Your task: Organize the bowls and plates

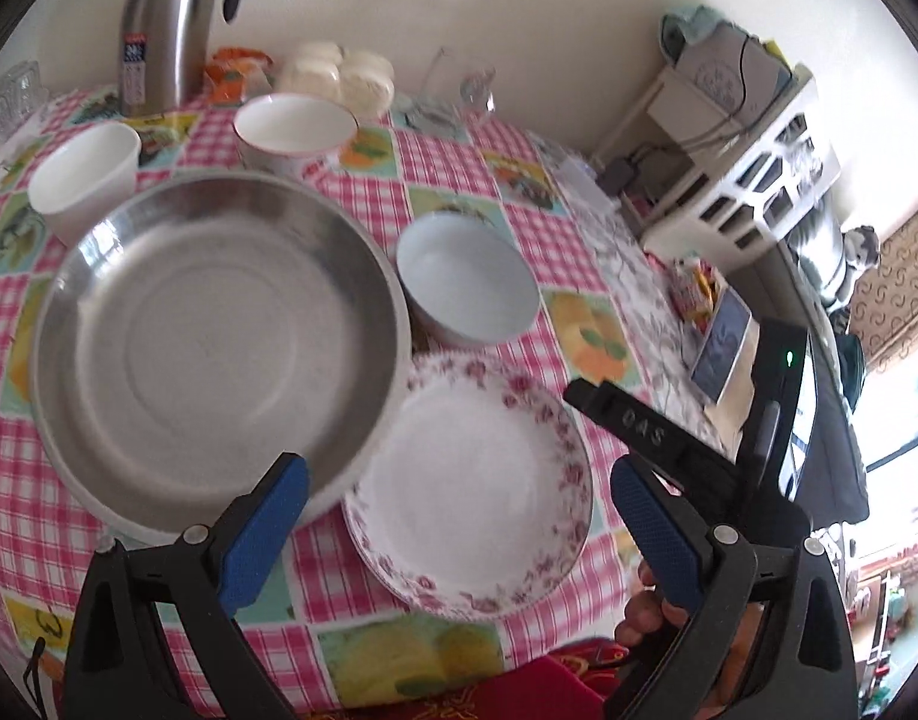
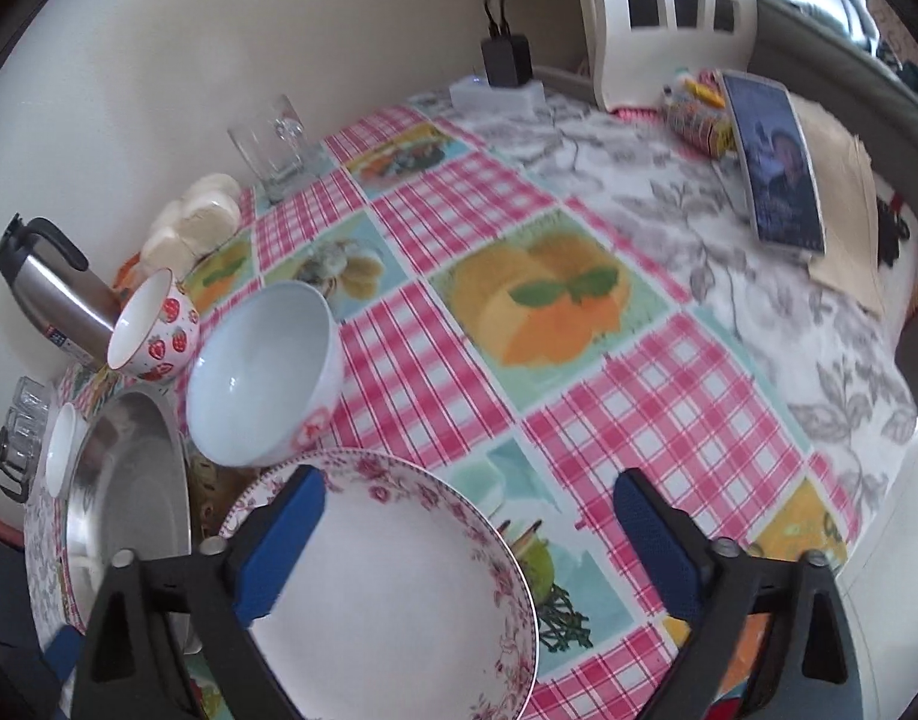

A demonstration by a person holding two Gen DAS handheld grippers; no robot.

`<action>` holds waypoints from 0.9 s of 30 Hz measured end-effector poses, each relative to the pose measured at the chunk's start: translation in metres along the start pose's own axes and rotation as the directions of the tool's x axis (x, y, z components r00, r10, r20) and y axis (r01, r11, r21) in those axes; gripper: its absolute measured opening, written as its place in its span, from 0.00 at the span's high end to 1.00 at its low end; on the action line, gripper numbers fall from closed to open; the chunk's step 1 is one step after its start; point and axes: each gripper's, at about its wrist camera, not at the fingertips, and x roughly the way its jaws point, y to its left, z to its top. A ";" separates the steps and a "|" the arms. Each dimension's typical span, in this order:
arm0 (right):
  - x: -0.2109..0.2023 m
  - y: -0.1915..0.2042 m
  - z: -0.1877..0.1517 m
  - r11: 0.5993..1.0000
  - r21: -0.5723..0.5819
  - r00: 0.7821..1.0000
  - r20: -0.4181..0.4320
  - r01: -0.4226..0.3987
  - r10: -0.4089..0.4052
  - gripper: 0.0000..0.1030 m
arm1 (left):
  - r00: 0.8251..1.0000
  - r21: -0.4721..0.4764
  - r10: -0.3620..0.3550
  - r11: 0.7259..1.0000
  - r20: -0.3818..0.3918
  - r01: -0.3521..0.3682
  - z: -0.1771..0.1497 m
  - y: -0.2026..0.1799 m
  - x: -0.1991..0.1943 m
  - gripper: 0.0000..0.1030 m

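Both wide open, empty: left hand-held gripper [image 1: 459,474] and right hand-held gripper [image 2: 468,495] above floral plate [image 1: 477,480] beside steel pan [image 1: 219,336] on bench [image 2: 579,360].

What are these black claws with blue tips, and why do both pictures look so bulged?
No robot here: a person holds a hand-worked gripper in each hand, each carrying a wide-angle camera looking along its jaws. One picture is from the left gripper, the other from the right gripper. Both stand open and hold nothing. On the checked tablecloth lie a steel pan, a floral plate, a pale blue bowl, a strawberry bowl, a white cup and a steel flask.
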 end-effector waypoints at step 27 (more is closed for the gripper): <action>0.033 -0.012 -0.011 0.999 0.042 0.984 -0.172 -0.030 0.037 0.58 | 0.985 -0.198 0.019 0.979 -0.173 -0.054 -0.027 0.034 0.045 0.45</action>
